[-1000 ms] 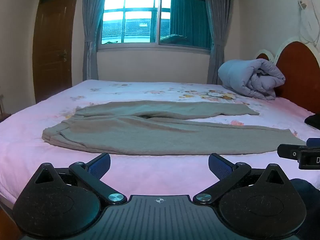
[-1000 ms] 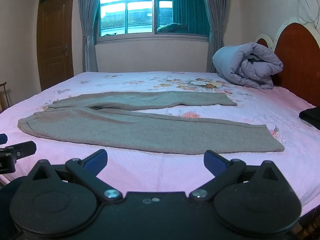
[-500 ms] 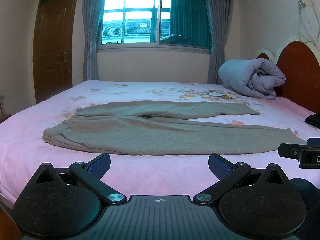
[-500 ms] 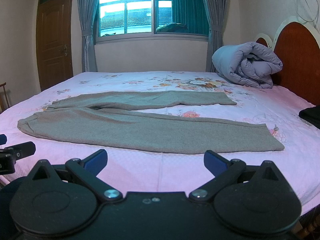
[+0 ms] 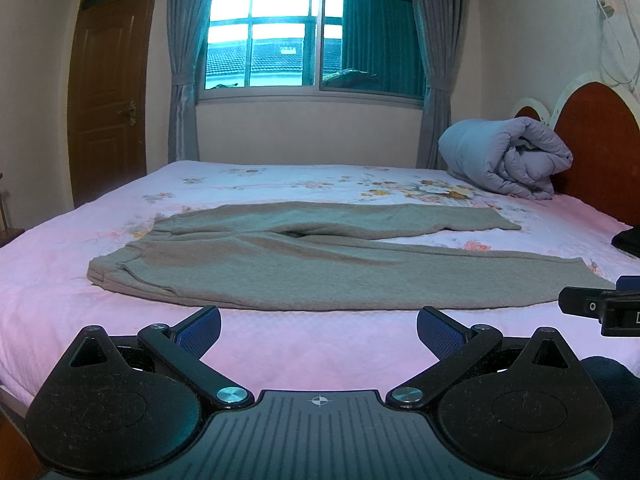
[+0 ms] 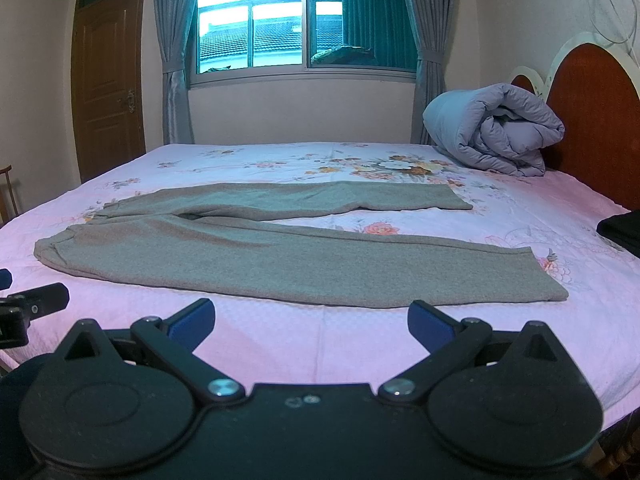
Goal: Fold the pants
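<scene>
Grey pants point(image 5: 304, 264) point(image 6: 256, 252) lie flat on the pink floral bed point(image 5: 60, 292) point(image 6: 360, 344), waistband to the left and both legs stretching right, spread in a narrow V. My left gripper point(image 5: 319, 330) hovers open just short of the near leg's edge, holding nothing. My right gripper point(image 6: 311, 322) is open too, over the bare sheet in front of the near leg, empty. Each gripper's tip shows at the edge of the other's view: the right one point(image 5: 600, 308), the left one point(image 6: 36, 300).
A rolled lilac duvet point(image 5: 508, 156) point(image 6: 492, 132) sits at the bed's far right by the red headboard point(image 6: 592, 120). A dark folded item point(image 6: 620, 228) lies at the right edge. A wooden door point(image 5: 108, 112) and a curtained window point(image 5: 312, 36) stand behind.
Both views have shifted only slightly; the pants lie as before and both grippers stay open.
</scene>
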Tool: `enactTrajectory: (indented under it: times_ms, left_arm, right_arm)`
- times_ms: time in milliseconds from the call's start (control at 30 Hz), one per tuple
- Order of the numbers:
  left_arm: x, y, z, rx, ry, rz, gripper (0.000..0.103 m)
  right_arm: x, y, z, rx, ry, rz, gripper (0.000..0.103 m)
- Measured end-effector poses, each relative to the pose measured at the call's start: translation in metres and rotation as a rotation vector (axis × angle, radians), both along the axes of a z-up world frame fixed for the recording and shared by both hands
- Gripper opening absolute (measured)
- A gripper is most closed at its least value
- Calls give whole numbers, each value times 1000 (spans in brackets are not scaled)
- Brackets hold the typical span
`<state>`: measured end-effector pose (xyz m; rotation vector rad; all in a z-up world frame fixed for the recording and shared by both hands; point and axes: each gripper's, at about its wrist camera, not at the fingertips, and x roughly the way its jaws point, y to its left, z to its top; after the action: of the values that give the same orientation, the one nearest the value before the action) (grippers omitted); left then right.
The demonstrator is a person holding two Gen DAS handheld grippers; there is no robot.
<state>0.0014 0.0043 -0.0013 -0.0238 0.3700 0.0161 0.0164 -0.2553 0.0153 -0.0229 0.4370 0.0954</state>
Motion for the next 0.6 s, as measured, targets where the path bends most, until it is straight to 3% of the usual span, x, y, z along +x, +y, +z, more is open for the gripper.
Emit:
enactTrajectory:
  times_ms: [600]
  left_arm:
    - [0, 3, -2, 7, 4, -1, 103]
  right_arm:
    - [0, 1, 0, 2, 1, 0, 97]
